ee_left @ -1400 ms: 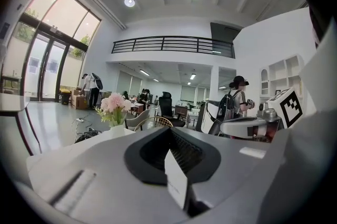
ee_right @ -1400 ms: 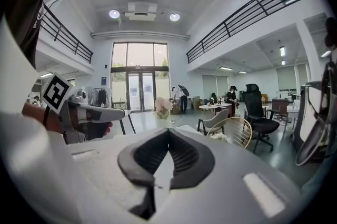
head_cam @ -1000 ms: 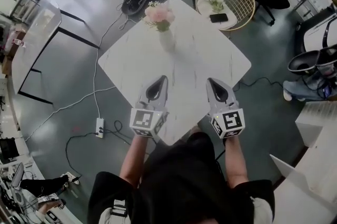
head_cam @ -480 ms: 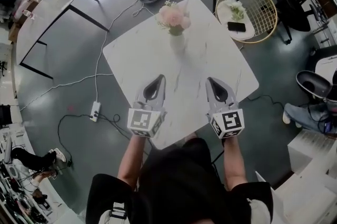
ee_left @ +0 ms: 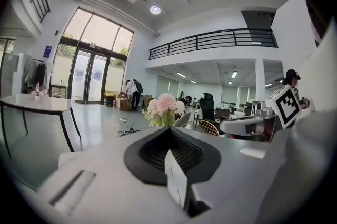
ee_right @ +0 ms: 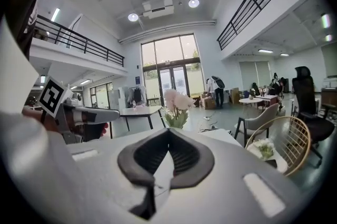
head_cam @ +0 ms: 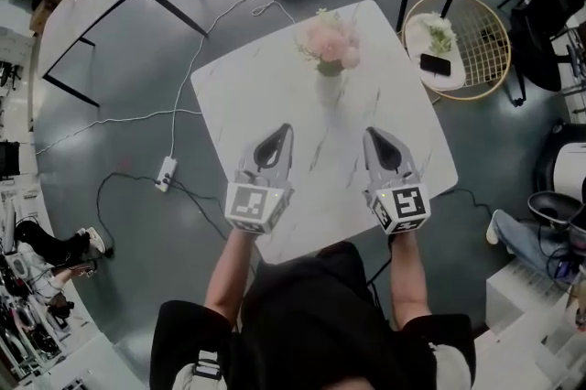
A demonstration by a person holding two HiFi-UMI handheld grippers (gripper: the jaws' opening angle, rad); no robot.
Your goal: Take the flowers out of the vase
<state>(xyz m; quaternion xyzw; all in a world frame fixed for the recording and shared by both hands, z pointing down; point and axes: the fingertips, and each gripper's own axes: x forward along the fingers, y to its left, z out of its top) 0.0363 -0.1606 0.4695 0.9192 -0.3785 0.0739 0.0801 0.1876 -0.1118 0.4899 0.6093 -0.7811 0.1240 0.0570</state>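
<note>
Head view: L gripper (head_cam: 284,132) & R gripper (head_cam: 371,134) were clenched, empty, over table (head_cam: 233,109) nr its front edge, bare top ahead; flowers (head_cam: 330,42) stood in vase (head_cam: 329,89) twd far corner.

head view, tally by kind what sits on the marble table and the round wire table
white vase: 1
bunches of flowers: 2 (pink flowers in that vase, small white-green bunch on the gold wire side table)
black phone: 1
total: 4
</note>
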